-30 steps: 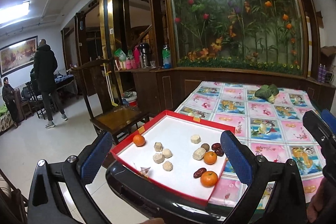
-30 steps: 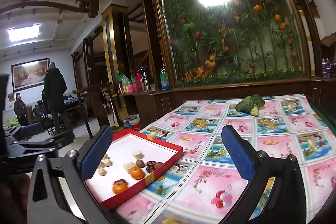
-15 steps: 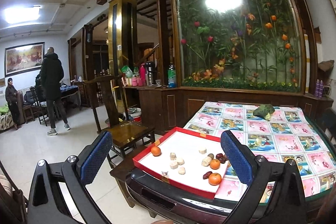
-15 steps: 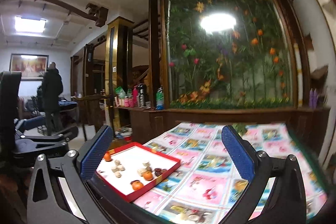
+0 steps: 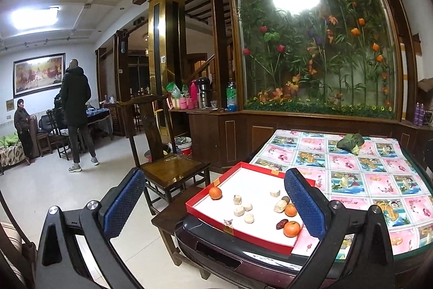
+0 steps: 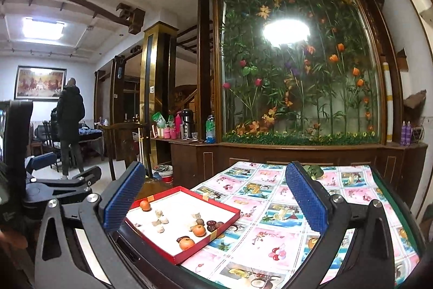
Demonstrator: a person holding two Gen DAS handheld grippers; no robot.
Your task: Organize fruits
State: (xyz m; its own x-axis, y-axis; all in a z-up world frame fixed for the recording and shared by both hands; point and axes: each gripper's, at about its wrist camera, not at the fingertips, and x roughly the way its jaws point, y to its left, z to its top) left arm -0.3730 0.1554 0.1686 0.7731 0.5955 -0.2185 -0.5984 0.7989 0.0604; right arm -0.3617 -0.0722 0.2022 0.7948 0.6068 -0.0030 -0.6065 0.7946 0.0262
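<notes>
A red-rimmed white tray (image 5: 208,216) (image 6: 222,229) lies on the near left corner of the table. It holds three small oranges (image 5: 291,229) (image 6: 186,243), several pale chunks (image 5: 239,211) (image 6: 159,221) and dark red dates (image 5: 281,224) (image 6: 211,224). My left gripper (image 5: 213,205) is open and held back from the table, with the tray seen between its blue pads. My right gripper (image 6: 213,205) is also open and empty, above the table's front edge. The left gripper's body (image 6: 54,180) shows at the left of the right wrist view.
A colourful patterned cloth (image 5: 379,180) (image 6: 270,234) covers the table. A green leafy bundle (image 5: 349,142) (image 6: 314,169) lies at its far end. A wooden chair (image 5: 167,169) stands left of the table. A glass flower panel (image 5: 311,45) backs it. Two people (image 5: 75,113) stand far left.
Both grippers have pulled back and up from the table, so the tray looks smaller and farther. Both stay open and empty. The fruits have not moved.
</notes>
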